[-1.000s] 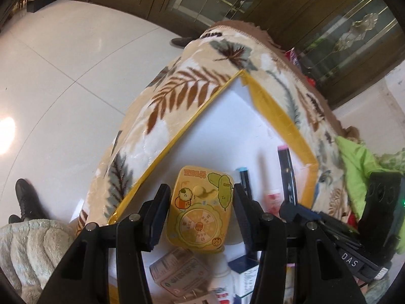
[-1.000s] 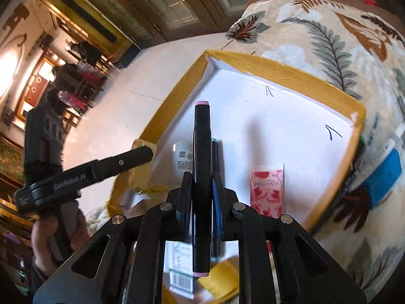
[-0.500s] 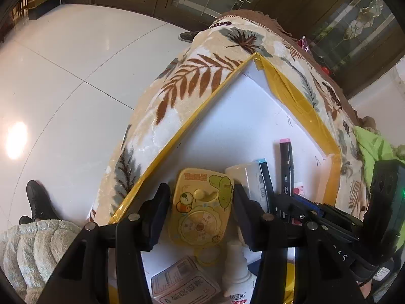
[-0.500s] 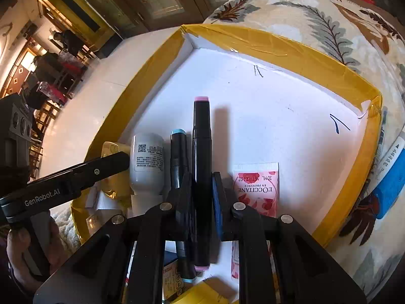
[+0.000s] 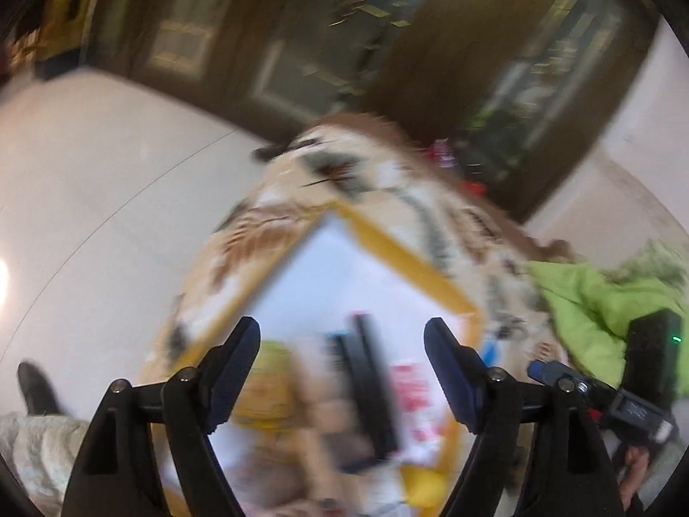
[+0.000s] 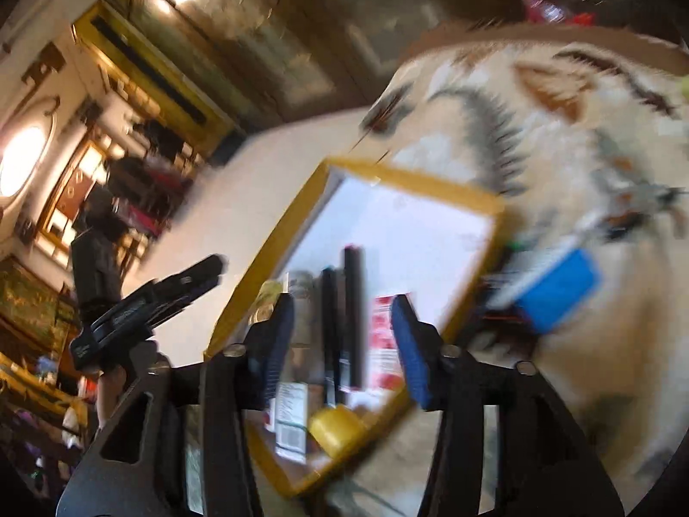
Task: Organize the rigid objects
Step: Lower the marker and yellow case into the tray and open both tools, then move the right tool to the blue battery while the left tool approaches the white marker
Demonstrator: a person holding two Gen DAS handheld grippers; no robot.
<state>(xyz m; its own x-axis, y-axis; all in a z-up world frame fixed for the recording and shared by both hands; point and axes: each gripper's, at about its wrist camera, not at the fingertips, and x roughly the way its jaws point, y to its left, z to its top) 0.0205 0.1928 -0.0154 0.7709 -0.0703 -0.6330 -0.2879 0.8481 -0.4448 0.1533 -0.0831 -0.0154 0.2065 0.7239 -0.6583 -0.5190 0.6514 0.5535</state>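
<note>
While both jaws open, slim black markers (image 6: 353,314) lie in the yellow-rimmed tray (image 6: 413,181).

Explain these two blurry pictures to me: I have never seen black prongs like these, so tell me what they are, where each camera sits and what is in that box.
No robot here: a person carries a hand-held gripper in each hand, each with a camera looking forward along its two fingers. One picture is from the left hand-held gripper, the other from the right hand-held gripper. Both sets of jaws are opening and nothing is pinched between them. Below lies a yellow-rimmed box on a leaf-patterned blanket. Inside it are two black markers, a pink packet and a yellow toy; the rest is too blurred to name. The left gripper also shows at the left of the right camera's picture.
</note>
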